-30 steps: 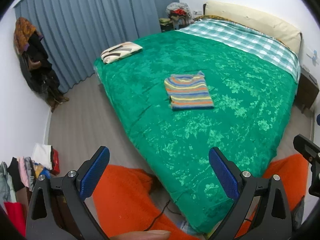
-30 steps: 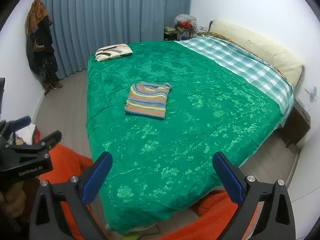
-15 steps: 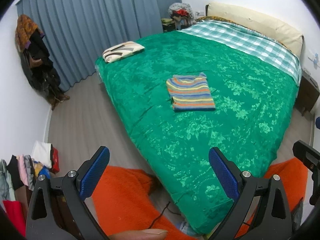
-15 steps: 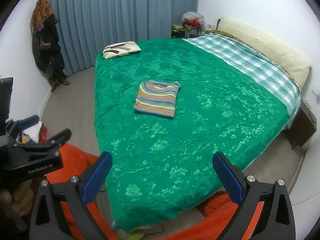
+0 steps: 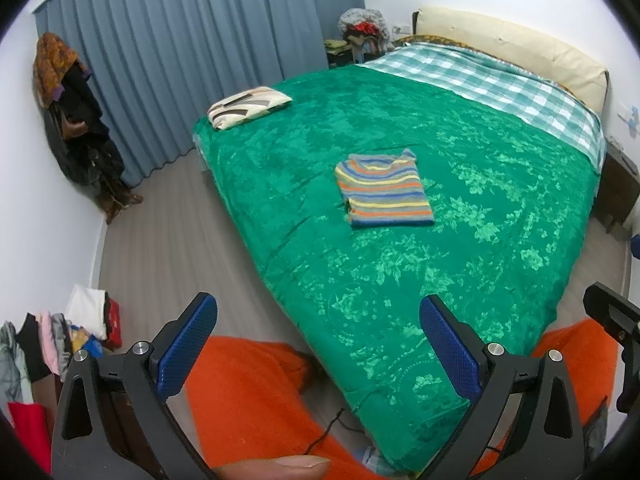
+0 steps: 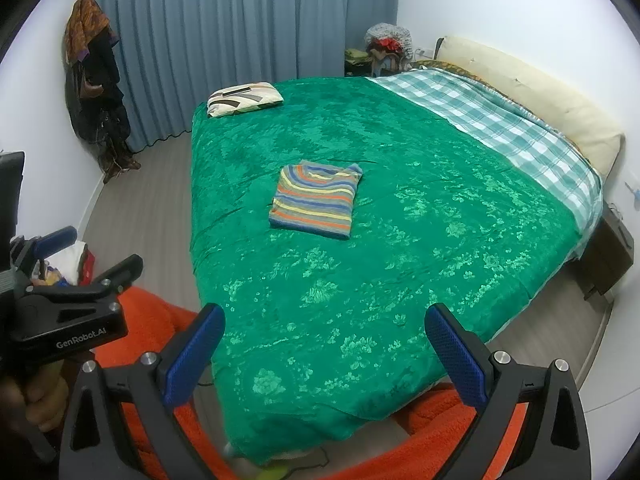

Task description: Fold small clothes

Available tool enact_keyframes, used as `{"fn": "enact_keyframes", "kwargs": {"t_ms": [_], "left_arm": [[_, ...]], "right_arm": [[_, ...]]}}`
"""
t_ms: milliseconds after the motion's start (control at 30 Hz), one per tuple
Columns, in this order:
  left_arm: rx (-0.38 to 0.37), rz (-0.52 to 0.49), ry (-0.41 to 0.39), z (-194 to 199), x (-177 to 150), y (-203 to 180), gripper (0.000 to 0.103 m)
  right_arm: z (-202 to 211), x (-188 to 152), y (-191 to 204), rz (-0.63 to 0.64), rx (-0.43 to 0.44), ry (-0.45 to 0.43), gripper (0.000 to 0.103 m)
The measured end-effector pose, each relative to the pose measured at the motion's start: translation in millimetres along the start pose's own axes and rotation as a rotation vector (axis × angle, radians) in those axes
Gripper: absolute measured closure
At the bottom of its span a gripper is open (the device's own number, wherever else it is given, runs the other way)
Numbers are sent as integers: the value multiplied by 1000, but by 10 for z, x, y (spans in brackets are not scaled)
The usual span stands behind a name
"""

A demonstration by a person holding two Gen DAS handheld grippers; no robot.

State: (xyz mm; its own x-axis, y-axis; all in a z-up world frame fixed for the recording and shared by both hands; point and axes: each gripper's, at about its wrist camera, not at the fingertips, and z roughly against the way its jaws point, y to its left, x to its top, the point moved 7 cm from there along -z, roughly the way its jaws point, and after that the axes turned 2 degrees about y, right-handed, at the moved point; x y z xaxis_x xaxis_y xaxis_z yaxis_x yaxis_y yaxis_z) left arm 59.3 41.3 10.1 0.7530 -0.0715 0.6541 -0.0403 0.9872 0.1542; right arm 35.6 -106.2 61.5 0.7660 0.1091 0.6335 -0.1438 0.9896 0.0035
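A striped garment (image 5: pixel 382 190) (image 6: pixel 317 200) lies folded into a neat rectangle near the middle of the green bedspread (image 5: pixel 400 256) (image 6: pixel 380 272). My left gripper (image 5: pixel 318 342) hangs open off the foot corner of the bed, well short of the garment, with nothing between its blue pads. My right gripper (image 6: pixel 325 350) is open too, above the bed's near edge and empty. The left gripper's body (image 6: pixel 68 312) shows at the left of the right wrist view.
A patterned pillow (image 5: pixel 248 107) lies at the bed's far left corner. Clothes are piled on the floor (image 5: pixel 60 340) by the left wall. Coats (image 5: pixel 76 120) hang on the wall. Orange trouser legs (image 5: pixel 256 400) stand at the bed's foot. A dark nightstand (image 6: pixel 612 256) is at right.
Both views have shifted slightly, so the folded garment sits a little further right and lower in frame. Both grippers stay open and empty.
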Motion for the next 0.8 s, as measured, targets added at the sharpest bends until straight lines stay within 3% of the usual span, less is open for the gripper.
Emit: {"fn": "enact_keyframes", "kwargs": {"t_ms": [800], "left_arm": [[-50, 40, -20, -104, 351, 84, 1]], "right_arm": [[-118, 337, -10, -2, -18, -51, 4]]}}
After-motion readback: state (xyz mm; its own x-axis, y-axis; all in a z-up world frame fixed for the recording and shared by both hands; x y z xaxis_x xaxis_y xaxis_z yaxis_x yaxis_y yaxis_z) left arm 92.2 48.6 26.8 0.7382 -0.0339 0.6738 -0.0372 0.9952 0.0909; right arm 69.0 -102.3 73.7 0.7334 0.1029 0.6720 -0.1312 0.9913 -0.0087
